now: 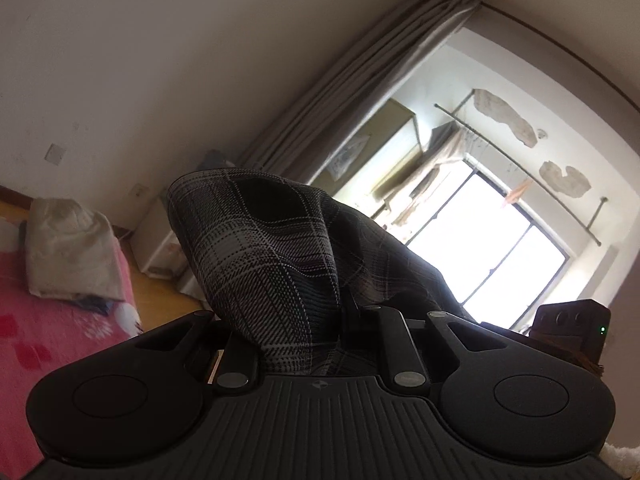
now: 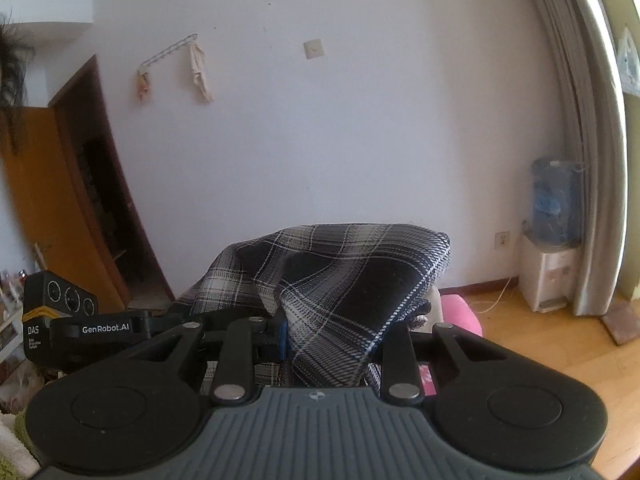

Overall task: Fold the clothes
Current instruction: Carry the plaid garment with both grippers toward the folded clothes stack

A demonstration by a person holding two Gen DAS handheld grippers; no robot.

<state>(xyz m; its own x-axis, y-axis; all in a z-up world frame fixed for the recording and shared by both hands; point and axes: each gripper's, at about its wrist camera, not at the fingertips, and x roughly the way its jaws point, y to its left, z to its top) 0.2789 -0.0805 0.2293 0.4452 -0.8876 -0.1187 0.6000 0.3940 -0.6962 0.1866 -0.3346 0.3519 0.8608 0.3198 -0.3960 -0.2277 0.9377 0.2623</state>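
A dark plaid garment (image 1: 256,248) with grey and white lines is held up in the air. My left gripper (image 1: 316,324) is shut on it, and the cloth bunches over the fingers and hides their tips. In the right wrist view the same plaid garment (image 2: 344,280) drapes over my right gripper (image 2: 324,328), which is also shut on it. Both grippers sit close together: the right gripper's body (image 1: 572,328) shows at the right edge, and the left gripper's body (image 2: 60,312) shows at the left.
A bed with a pink cover (image 1: 48,340) and a pale bundle (image 1: 72,248) lies at lower left. Grey curtains (image 1: 372,92) frame a bright window (image 1: 512,248). A water dispenser (image 2: 552,240) stands by the wall on the wooden floor (image 2: 560,352); an open door (image 2: 48,200) is at left.
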